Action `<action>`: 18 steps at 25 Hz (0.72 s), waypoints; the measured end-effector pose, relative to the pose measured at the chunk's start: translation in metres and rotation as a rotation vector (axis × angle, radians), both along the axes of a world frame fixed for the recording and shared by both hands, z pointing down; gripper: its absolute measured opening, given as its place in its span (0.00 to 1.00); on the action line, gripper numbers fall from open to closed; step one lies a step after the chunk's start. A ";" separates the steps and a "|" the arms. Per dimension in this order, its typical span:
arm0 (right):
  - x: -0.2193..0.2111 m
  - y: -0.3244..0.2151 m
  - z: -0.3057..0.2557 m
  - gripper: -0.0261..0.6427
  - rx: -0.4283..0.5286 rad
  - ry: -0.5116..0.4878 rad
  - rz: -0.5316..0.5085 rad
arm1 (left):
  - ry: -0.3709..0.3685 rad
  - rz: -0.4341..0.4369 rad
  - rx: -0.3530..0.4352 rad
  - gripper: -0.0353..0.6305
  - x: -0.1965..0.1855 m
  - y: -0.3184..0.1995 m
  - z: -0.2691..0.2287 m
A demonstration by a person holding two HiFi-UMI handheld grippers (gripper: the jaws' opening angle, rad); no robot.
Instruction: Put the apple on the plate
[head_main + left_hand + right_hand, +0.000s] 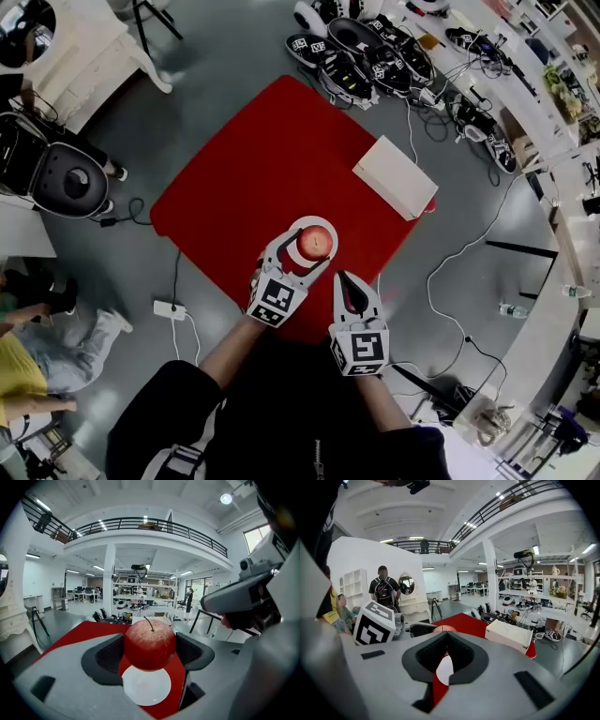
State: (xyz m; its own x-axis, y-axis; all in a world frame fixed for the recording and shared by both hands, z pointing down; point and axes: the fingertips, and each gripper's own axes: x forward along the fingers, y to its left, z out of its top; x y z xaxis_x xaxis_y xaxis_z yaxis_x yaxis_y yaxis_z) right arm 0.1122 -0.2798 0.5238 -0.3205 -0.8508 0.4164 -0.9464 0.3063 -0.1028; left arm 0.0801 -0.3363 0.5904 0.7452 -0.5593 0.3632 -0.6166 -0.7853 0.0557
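Observation:
A red apple [316, 242] with a stem is held between the jaws of my left gripper [307, 247], which is shut on it. The apple hangs just above a small white plate [298, 225] near the front edge of the red table [244, 187]. In the left gripper view the apple [150, 644] fills the gap of the left gripper [149, 652], with the plate [146, 687] directly below. My right gripper [350, 284] sits to the right of the plate, shut and holding nothing. In the right gripper view a sliver of the plate [444, 668] shows under the right gripper [444, 641].
A white box [394, 176] lies at the table's right corner. Several dark shoes and cables [366, 52] litter the floor beyond the table. A power strip [170, 309] lies on the floor to the left. People are at the far left.

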 end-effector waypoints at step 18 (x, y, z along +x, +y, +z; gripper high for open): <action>0.025 0.006 0.025 0.06 -0.082 0.017 0.036 | -0.099 0.048 -0.108 0.58 0.024 -0.012 0.145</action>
